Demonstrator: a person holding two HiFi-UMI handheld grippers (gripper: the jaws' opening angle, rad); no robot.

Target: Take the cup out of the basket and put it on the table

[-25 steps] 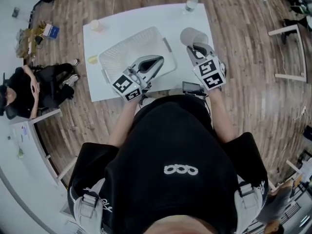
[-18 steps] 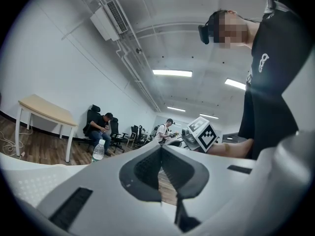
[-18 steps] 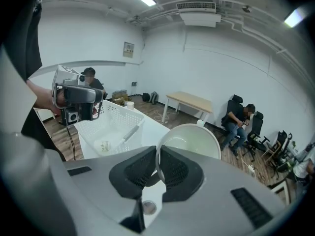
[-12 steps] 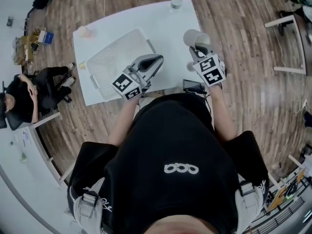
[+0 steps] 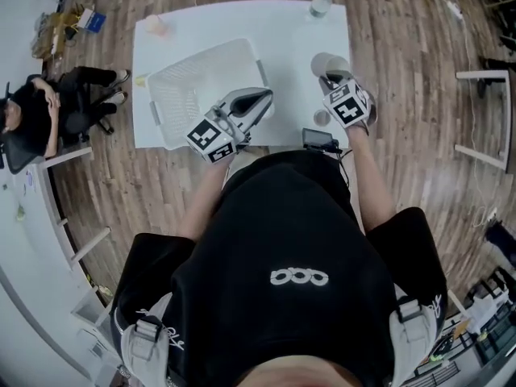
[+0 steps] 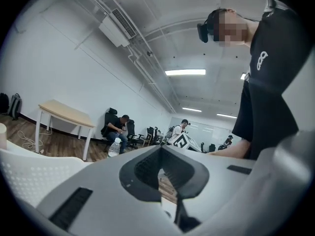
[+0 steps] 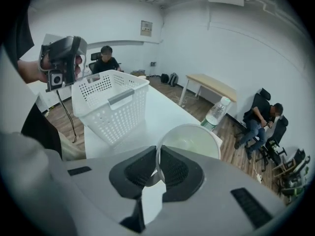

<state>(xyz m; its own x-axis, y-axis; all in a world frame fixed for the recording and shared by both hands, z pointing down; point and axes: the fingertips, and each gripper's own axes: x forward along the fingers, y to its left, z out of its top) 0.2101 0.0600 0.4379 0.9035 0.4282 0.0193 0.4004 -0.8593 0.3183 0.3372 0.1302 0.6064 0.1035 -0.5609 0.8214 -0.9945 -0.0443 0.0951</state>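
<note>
Room: we stand in a white-walled room with a wood-plank floor [image 5: 403, 47], looking down on a white desk [image 5: 242, 22].
Cup, looks: the cup [image 7: 193, 140] is pale, translucent and thin-walled. It is tilted, so its round mouth faces the right gripper view.
Far left: a seated person [image 5: 48, 111] is on a chair, well apart from the desk's left edge.
Desk, far left corner: a small pinkish cup [image 5: 157, 27] stands there alone.
Basket: a white perforated basket [image 5: 193, 59] with a grey handle sits on the left half of the desk.
Left claw: the left claw [image 5: 264, 95] is clenched on nothing, jaws pressed together. It is held level at the basket's near right edge.
Near edge: a black device [image 5: 320, 140] lies on the desk just beside the right claw.
Far right corner: a water bottle [image 5: 321, 1] stands well apart from the cup.
Cup, place: it is outside the basket, to its right, over the desk's right part. We cannot tell whether its base touches the desk.
Cup and claw: the right claw [image 7: 158, 165] points down and grasps the cup by its rim, one jaw inside the wall and one outside.
</note>
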